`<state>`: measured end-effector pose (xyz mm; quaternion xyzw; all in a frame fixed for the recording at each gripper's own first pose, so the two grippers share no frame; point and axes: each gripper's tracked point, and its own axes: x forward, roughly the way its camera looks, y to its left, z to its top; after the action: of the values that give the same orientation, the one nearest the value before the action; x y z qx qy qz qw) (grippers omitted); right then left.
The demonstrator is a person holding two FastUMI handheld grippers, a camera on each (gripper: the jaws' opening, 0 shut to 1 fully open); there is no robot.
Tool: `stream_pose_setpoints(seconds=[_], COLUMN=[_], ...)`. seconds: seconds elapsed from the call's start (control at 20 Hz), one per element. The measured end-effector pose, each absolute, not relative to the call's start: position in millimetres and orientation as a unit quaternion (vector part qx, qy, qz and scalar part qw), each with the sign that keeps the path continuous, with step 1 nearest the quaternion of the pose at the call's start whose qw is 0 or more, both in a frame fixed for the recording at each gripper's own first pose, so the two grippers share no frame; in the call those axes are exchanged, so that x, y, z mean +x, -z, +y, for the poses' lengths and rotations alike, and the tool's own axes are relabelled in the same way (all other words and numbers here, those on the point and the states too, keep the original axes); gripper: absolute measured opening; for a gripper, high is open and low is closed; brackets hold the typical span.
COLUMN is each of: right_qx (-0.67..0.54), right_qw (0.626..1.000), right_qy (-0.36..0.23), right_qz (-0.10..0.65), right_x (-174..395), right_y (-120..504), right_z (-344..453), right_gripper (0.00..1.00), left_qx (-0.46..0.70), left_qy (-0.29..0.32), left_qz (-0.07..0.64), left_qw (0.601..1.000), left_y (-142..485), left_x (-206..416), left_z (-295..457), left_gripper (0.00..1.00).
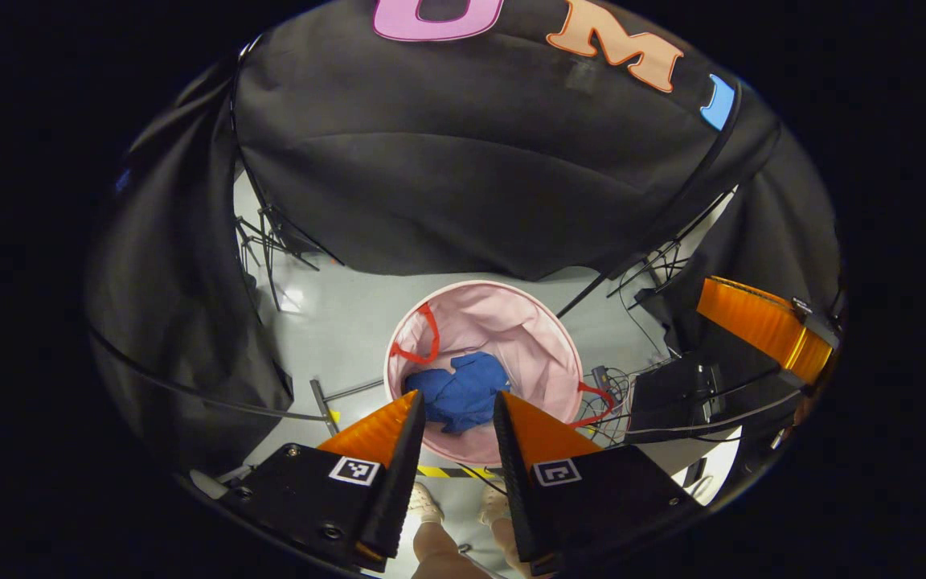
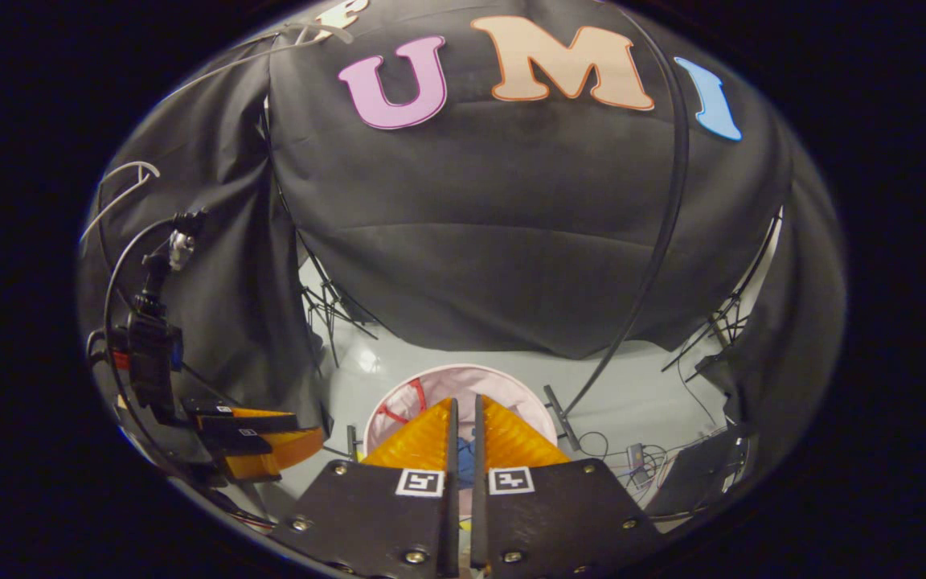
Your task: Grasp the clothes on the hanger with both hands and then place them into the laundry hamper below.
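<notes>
Crumpled blue clothes (image 1: 463,394) lie inside the round pink laundry hamper (image 1: 511,322), which has red handles and stands on the grey floor. My left gripper (image 1: 456,398) hovers above the hamper, open, with nothing between its fingers. One finger (image 1: 756,326) of the right gripper shows at the right edge of the left gripper view. In the right gripper view, my right gripper (image 2: 465,399) is shut and holds nothing, above the hamper (image 2: 431,379). A sliver of the blue clothes (image 2: 467,465) shows through the slit between its fingers. The left gripper (image 2: 302,430) appears at the lower left, open.
Cables and a small box (image 1: 608,382) lie on the floor right of the hamper. Tripod legs (image 1: 270,241) stand at the back left. Yellow-black tape (image 1: 435,472) marks the floor near the person's feet (image 1: 424,503). A thin black pole (image 2: 660,241) curves down toward the floor.
</notes>
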<state>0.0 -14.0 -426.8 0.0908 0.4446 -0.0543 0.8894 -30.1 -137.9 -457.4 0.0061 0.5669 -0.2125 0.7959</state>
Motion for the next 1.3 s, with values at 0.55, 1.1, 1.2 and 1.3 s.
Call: stream_pose_setpoints(seconds=[0.55, 1.1, 1.2, 1.3], right_qx=[0.079, 0.056, 0.054, 0.051], right_qw=[0.898, 0.953, 0.965, 0.976], right_qy=[0.047, 0.049, 0.054, 0.057], right_qz=[0.431, 0.294, 0.249, 0.206], right_x=[5, 52, 63, 71], right_y=[412, 275, 235, 191], right_z=[-10, -13, -19, -23], right_gripper=[0.06, 0.06, 0.06, 0.06], left_qx=[0.008, -0.029, -0.043, -0.051], left_qy=[0.236, 0.267, 0.272, 0.279], left_qz=[0.522, 0.369, 0.327, 0.284], left_qw=[0.819, 0.89, 0.904, 0.916], left_y=[421, 272, 230, 188], left_x=[-8, 51, 63, 74], left_z=[-154, -184, -192, -195], left_gripper=[0.55, 0.55, 0.55, 0.54])
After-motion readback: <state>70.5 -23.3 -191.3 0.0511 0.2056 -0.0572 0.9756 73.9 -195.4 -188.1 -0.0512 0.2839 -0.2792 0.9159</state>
